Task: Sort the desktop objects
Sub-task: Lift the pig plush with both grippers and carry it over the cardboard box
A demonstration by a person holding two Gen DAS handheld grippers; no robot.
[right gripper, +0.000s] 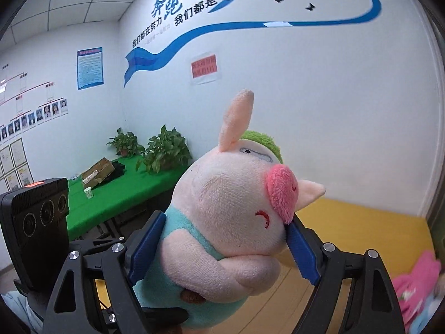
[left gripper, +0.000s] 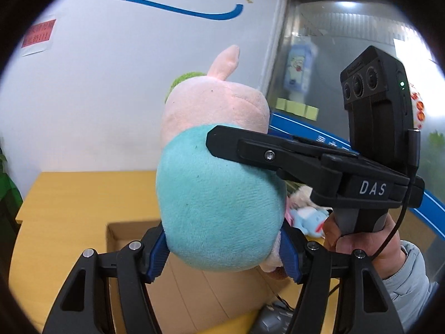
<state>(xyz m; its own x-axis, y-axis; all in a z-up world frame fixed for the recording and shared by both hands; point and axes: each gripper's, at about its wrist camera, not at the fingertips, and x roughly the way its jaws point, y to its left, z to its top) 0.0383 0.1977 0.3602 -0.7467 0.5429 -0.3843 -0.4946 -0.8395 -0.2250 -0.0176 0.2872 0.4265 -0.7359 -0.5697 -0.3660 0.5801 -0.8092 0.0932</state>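
White office wall with blue ribbon decal, black butterfly stickers and red notice; yellow desk below.

Pig plush toy, pink head, teal body, held aloft above the desk and over an open cardboard box. Left gripper clenched on the teal lower body, blue fingertips pressed into both flanks. Right gripper clamped higher up, one blue pad against the teal back, the other against the cheek below the pink snout. From the left wrist view, right gripper seen side-on, its black finger laid across the teal body, handle in the person's hand, camera module upright above.

Other plush toys behind: blue and white ones beside the box, a pink one on the desk at far right.

Farther off, green-covered table carrying two potted plants, a cardboard carton and a paper cup; portrait chart on the side wall.
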